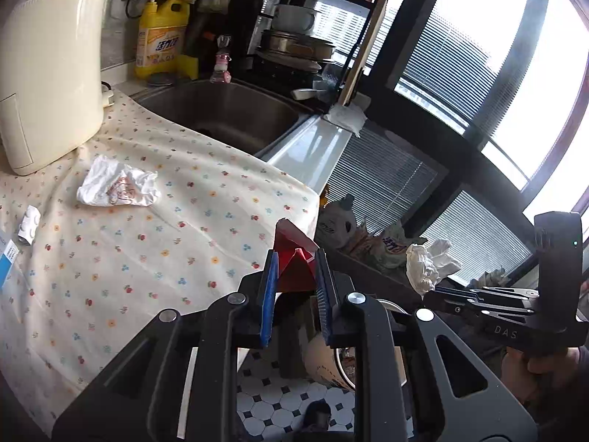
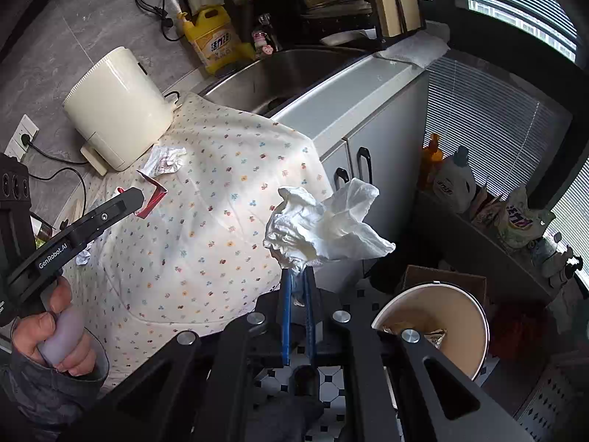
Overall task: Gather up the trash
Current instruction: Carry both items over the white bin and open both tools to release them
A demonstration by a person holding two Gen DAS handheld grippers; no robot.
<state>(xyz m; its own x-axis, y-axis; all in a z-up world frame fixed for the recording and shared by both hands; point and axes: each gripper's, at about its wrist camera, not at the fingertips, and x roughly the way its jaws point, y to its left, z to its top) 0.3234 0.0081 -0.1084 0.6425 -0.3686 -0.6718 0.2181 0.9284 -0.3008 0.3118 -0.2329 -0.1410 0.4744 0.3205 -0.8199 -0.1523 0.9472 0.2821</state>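
A cream cotton cloth printed with small flowers (image 1: pixel 206 221) covers the kitchen counter beside the brushed steel sink (image 1: pixel 228 110), probably laid there to give the scattered litter a plain working surface. At the cloth's far corner stands a tall cream plastic appliance (image 2: pixel 117 110), and down on the tiled floor past the counter edge sits a round beige bin with a pale inner wall (image 2: pixel 441 324), some wrappers already in it — placed low and close so both hands can drop into it.

The left gripper (image 1: pixel 296 269) has its blue pads drawn narrow on a folded red paper wrapper (image 1: pixel 294 254), pinched low so the stiff folds stick up clear of the jaws. The right gripper (image 2: pixel 297 287) is clamped almost fully together on a crumpled white paper tissue (image 2: pixel 324 228), caught by its twisted tail so the loose bulk blooms above the tips. Both are held out near the counter's edge, and my judgement is that they are on the way to the bin.

Other trash lies on the cloth: a crumpled white wrapper with reddish print (image 1: pixel 117 184) near the appliance, and a small white blister strip (image 1: pixel 29 224) at the cloth's edge — untouched.
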